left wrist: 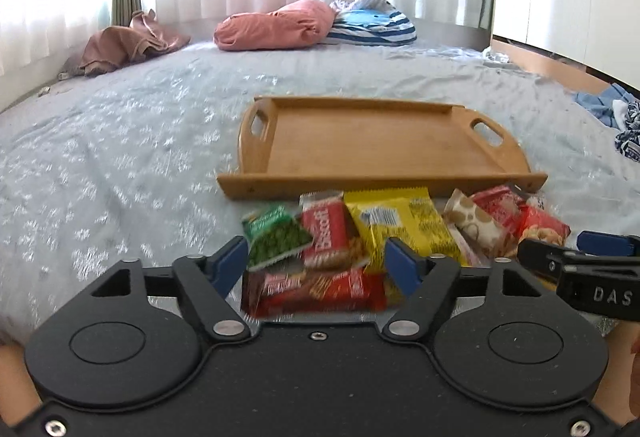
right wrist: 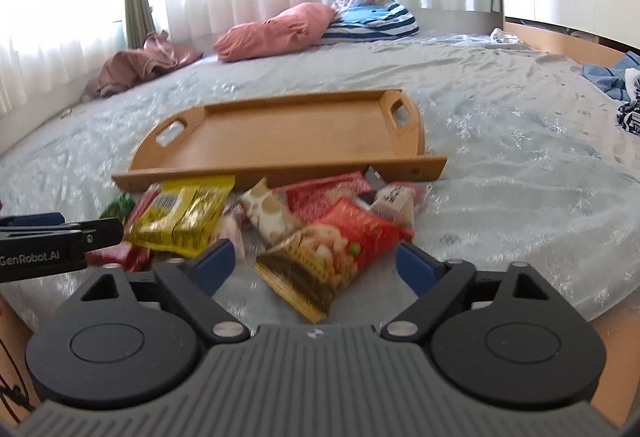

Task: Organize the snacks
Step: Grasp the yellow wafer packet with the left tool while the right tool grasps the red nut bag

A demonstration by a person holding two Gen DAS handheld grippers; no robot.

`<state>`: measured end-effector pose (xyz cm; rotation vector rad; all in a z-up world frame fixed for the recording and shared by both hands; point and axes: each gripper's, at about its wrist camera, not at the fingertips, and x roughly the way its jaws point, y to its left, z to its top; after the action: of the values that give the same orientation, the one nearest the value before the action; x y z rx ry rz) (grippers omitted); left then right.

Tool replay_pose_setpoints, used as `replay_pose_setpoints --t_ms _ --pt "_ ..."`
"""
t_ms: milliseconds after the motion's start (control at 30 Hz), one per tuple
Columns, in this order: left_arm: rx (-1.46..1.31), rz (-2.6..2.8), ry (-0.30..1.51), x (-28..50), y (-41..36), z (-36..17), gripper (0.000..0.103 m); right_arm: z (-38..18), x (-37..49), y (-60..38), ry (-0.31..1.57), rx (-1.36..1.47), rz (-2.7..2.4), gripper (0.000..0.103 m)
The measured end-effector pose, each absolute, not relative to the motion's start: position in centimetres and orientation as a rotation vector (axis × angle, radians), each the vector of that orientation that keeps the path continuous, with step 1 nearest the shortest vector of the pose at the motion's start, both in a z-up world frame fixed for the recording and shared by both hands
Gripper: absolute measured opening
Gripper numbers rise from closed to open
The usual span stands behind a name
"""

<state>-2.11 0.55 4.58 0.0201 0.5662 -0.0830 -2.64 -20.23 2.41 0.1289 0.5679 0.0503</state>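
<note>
Left wrist view: left gripper [left wrist: 316,257] low in the frame, blue-padded fingers [left wrist: 230,263] apart, hovering over blurred packets with nothing pinched. Between the pads, green snack packet [left wrist: 276,241], red Biscoff packet [left wrist: 330,233] and dark red wrapper [left wrist: 316,291]; right of them, yellow foil packet [left wrist: 404,223] and red-and-cream pouches [left wrist: 504,219]. Just behind the heap, rectangular wooden tray with cut-out handles [left wrist: 372,145] on pale blue patterned bedspread [left wrist: 120,157]. Upper middle, pink pillow [left wrist: 276,25]; right gripper's black finger at lower right edge. Right wrist view: right gripper [right wrist: 314,263] at bottom, fingers [right wrist: 414,267] spread wide, gripping nothing, red-and-gold snack bag [right wrist: 324,261] lying between them. Same yellow foil packet [right wrist: 184,215] at centre left, tray [right wrist: 280,137] beyond the pile.
</note>
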Motion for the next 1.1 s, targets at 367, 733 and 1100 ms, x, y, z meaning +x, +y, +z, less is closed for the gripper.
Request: replay_pose_setpoints --t_ms 367,733,1100 --pt "-0.043 -0.173 0.615 -0.5 -1.4 4.9 0.03 2.4 -0.8 -20.4 0.592 0.195 -0.027 0.062" --pt "-0.015 -0.177 0.62 1.5 -3.8 4.4 0.056 1.5 0.0 -20.0 0.61 0.191 -0.069 0.076" --pt "-0.017 -0.18 0.638 2.5 -4.5 3.3 0.073 1.6 -0.7 -21.5 0.622 0.192 -0.027 0.069"
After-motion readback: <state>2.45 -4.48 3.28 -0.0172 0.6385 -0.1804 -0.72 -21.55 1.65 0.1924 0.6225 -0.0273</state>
